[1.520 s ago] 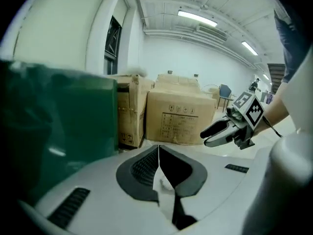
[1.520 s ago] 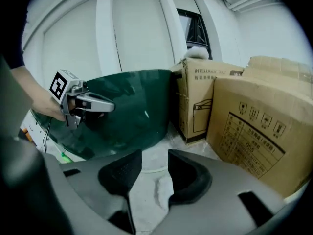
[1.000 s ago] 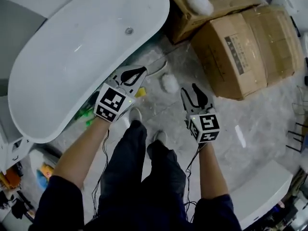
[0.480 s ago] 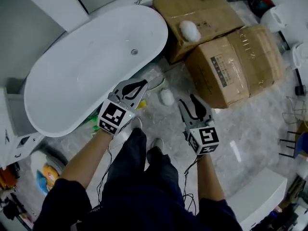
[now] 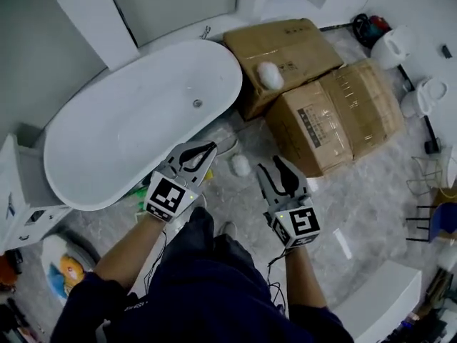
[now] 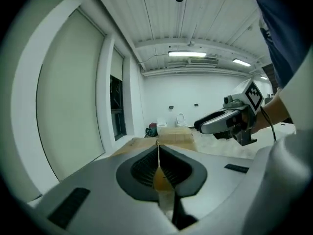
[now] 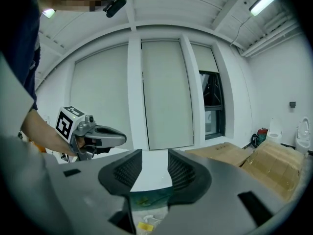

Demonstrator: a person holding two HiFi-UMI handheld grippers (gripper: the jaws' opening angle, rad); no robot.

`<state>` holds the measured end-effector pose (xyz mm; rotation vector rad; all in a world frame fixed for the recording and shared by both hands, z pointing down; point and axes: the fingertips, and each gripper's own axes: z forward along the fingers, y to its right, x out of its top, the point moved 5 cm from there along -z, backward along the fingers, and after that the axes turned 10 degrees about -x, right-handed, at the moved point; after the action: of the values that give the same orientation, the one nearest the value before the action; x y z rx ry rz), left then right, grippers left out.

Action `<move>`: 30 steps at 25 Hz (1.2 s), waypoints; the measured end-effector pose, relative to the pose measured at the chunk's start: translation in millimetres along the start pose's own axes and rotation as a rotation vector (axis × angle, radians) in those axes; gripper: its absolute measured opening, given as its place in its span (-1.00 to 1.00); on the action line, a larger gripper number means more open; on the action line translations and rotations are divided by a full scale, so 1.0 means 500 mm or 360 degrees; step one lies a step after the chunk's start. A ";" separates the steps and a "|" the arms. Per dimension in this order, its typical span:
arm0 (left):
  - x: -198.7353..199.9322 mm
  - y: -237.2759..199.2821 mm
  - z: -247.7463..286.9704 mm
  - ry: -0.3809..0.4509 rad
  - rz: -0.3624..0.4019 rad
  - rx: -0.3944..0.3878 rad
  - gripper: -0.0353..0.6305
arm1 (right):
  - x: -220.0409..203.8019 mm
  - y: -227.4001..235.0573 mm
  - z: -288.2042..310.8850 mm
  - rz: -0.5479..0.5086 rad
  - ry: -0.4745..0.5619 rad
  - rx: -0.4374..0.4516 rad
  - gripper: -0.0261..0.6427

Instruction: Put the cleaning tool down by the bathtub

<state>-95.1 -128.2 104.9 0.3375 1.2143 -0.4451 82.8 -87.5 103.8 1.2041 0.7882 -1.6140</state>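
**A:** Where is the cleaning tool (image 5: 227, 146) seen?

**B:** It is laid on the floor (image 5: 371, 191), just beside the rounded end of the bathtub (image 5: 128, 127). It is pale and elongated. Finer detail can't be resolved.

**A:** What is held by the grippers?

**B:** Nothing. The jaws of the left gripper (image 5: 203, 151) are pressed together, with nothing caught between them. The jaws of the right gripper (image 5: 272, 166) are spread and the gap is empty. They have just been drawn in slightly. Neither gripper is touching the tool. From the head view, the left one is seen over the tub's near rim. The right one is seen farther out from the tub's end.

**A:** What else is noted around the tub?

**B:** A white fluffy puff (image 5: 240, 165) is seen on the floor just beside the tool, on the side away from the tub. Whether it is joined to the tool can't be told. A second puff (image 5: 270, 75) is seen on the cardboard box (image 5: 285, 45) set against the tub's end. A second cardboard box (image 5: 335, 116) is placed beyond that one. A green item (image 5: 141, 189) is seen at the foot of the tub's long side.
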 end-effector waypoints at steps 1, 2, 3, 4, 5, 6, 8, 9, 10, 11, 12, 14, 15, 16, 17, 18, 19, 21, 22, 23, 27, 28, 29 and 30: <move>0.010 0.004 -0.008 0.0002 0.0009 0.0004 -0.79 | 0.008 -0.004 -0.007 -0.0006 0.0005 0.0002 -0.42; 0.020 0.008 -0.015 0.0006 0.0018 0.0009 -0.79 | 0.015 -0.007 -0.015 -0.0015 0.0013 0.0005 -0.44; 0.030 0.014 -0.022 0.0014 0.0025 0.0013 -0.79 | 0.022 -0.010 -0.022 -0.0024 0.0023 0.0006 -0.45; 0.039 0.020 -0.028 0.0025 0.0030 0.0015 -0.79 | 0.028 -0.011 -0.030 -0.0032 0.0029 0.0005 -0.45; 0.048 0.025 -0.034 0.0037 0.0032 0.0016 -0.79 | 0.032 -0.012 -0.038 -0.0038 0.0027 0.0003 -0.46; 0.056 0.031 -0.039 0.0048 0.0033 0.0015 -0.79 | 0.033 -0.014 -0.046 -0.0047 0.0019 0.0000 -0.47; 0.068 0.039 -0.045 0.0066 0.0035 0.0010 -0.79 | 0.041 -0.018 -0.056 -0.0073 0.0018 0.0000 -0.49; 0.073 0.042 -0.047 0.0074 0.0038 0.0006 -0.79 | 0.047 -0.020 -0.060 -0.0085 0.0032 0.0001 -0.51; 0.079 0.044 -0.049 0.0082 0.0041 0.0002 -0.79 | 0.055 -0.022 -0.063 -0.0092 0.0052 0.0001 -0.53; 0.085 0.047 -0.051 0.0092 0.0043 -0.0003 -0.79 | 0.062 -0.024 -0.067 -0.0092 0.0069 0.0000 -0.55; 0.091 0.049 -0.051 0.0102 0.0045 -0.0007 -0.79 | 0.068 -0.025 -0.071 -0.0091 0.0084 0.0000 -0.59; 0.102 0.055 -0.051 0.0120 0.0053 -0.0014 -0.79 | 0.077 -0.026 -0.080 -0.0090 0.0110 -0.0001 -0.66; 0.108 0.059 -0.051 0.0126 0.0060 -0.0017 -0.79 | 0.081 -0.026 -0.084 -0.0089 0.0121 -0.0001 -0.70; 0.113 0.062 -0.052 0.0134 0.0066 -0.0020 -0.79 | 0.086 -0.027 -0.088 -0.0087 0.0132 0.0000 -0.72; 0.119 0.064 -0.052 0.0141 0.0070 -0.0023 -0.79 | 0.092 -0.028 -0.092 -0.0085 0.0142 0.0001 -0.73; 0.124 0.066 -0.054 0.0150 0.0072 -0.0025 -0.79 | 0.097 -0.028 -0.095 -0.0085 0.0152 0.0003 -0.75; 0.130 0.068 -0.055 0.0160 0.0071 -0.0028 -0.79 | 0.099 -0.027 -0.099 -0.0087 0.0164 0.0004 -0.77; 0.137 0.070 -0.056 0.0176 0.0064 -0.0033 -0.79 | 0.104 -0.025 -0.105 -0.0086 0.0181 0.0003 -0.80; 0.139 0.072 -0.057 0.0181 0.0062 -0.0034 -0.79 | 0.106 -0.025 -0.109 -0.0085 0.0184 0.0003 -0.81; 0.141 0.074 -0.057 0.0185 0.0062 -0.0036 -0.79 | 0.109 -0.025 -0.112 -0.0083 0.0189 0.0002 -0.82; 0.147 0.079 -0.052 0.0195 0.0077 -0.0045 -0.79 | 0.116 -0.022 -0.120 -0.0070 0.0215 -0.0005 -0.87; 0.148 0.080 -0.050 0.0192 0.0086 -0.0050 -0.79 | 0.118 -0.021 -0.123 -0.0064 0.0218 -0.0007 -0.89; 0.149 0.082 -0.049 0.0191 0.0091 -0.0055 -0.79 | 0.120 -0.020 -0.126 -0.0058 0.0220 -0.0008 -0.90; 0.150 0.084 -0.050 0.0193 0.0091 -0.0057 -0.79 | 0.121 -0.021 -0.128 -0.0056 0.0222 -0.0008 -0.91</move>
<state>-73.3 -91.0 26.4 0.3718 1.3255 -0.3567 90.8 -45.3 26.0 1.3164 0.9054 -1.5677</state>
